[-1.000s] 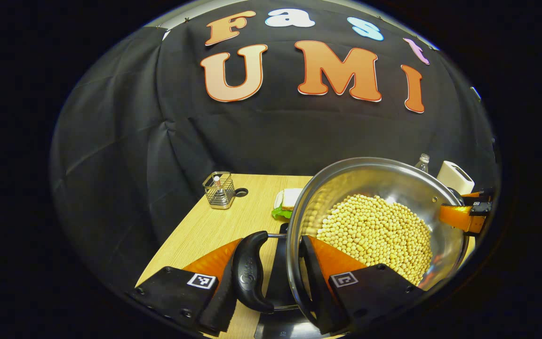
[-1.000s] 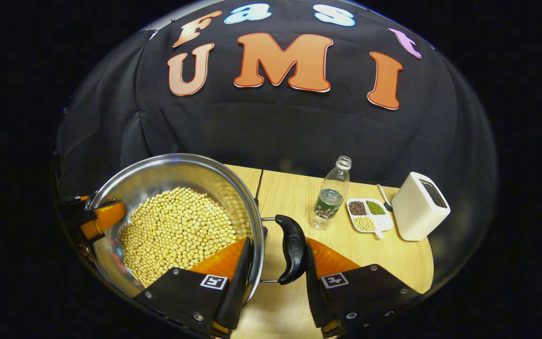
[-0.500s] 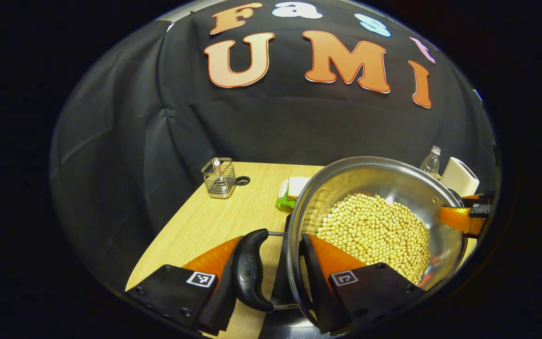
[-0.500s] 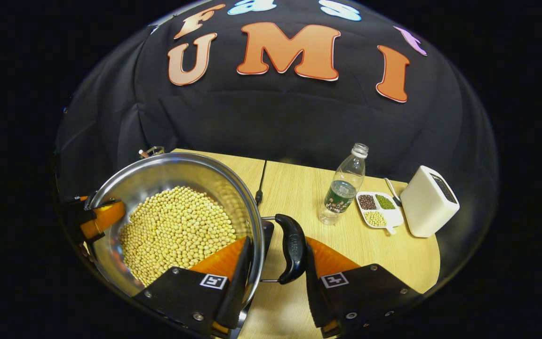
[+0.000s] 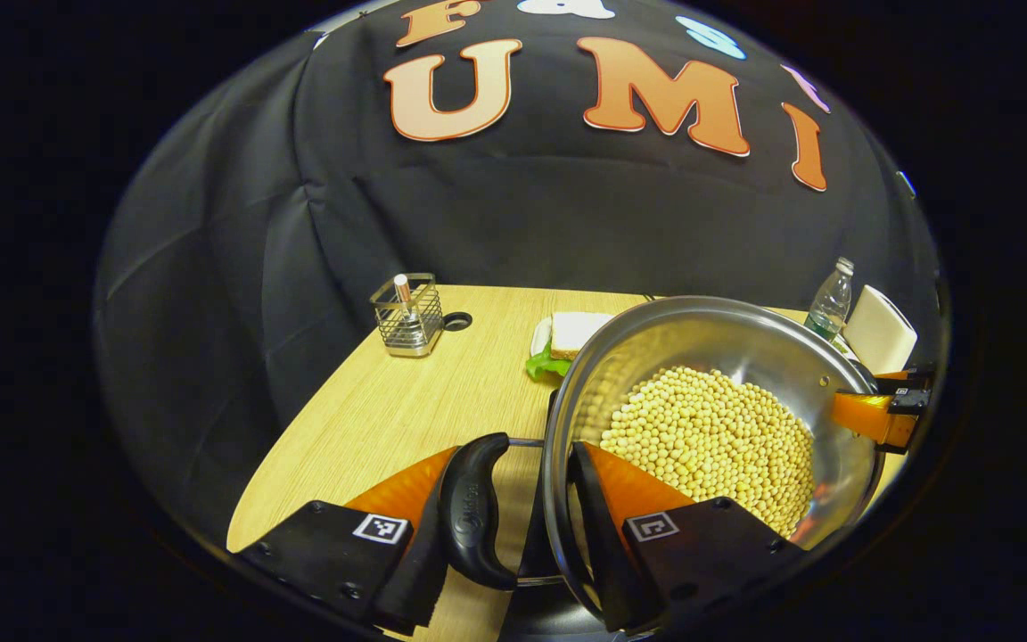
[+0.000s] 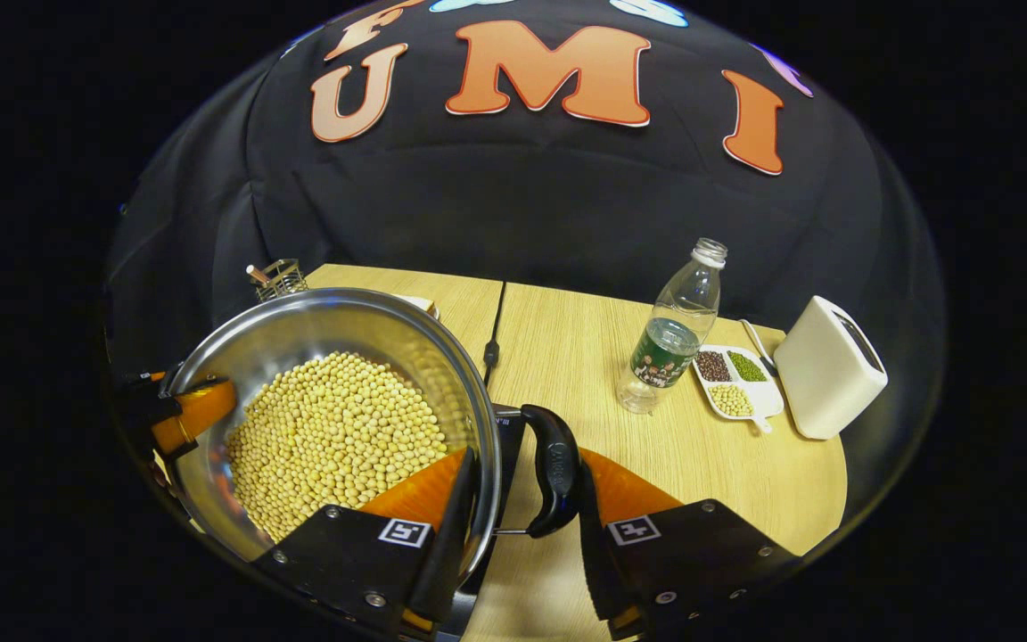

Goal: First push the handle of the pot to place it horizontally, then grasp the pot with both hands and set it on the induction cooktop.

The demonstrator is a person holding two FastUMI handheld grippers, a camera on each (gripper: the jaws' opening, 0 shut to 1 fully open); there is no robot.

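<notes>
We are holding the pot (image 5: 710, 419) above the desk (image 6: 585, 357), left gripper (image 5: 513, 522) and right gripper (image 6: 522, 517) each clamping handle and rim together; uneven lowering could be spilling beans (image 6: 335, 437).

The wooden table (image 6: 567, 357) carries a bottle (image 6: 669, 334), a divided dish (image 6: 736, 383) and a white box (image 6: 830, 370). A wire basket (image 5: 406, 316) and a sandwich (image 5: 567, 337) sit there too.

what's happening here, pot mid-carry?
Looks like it. The left gripper and right gripper each clamp one side of the pot of soybeans, one finger inside the rim, the other against the black side handle. It appears lifted over the wooden table, with the dark cooktop edge just beneath.
</notes>
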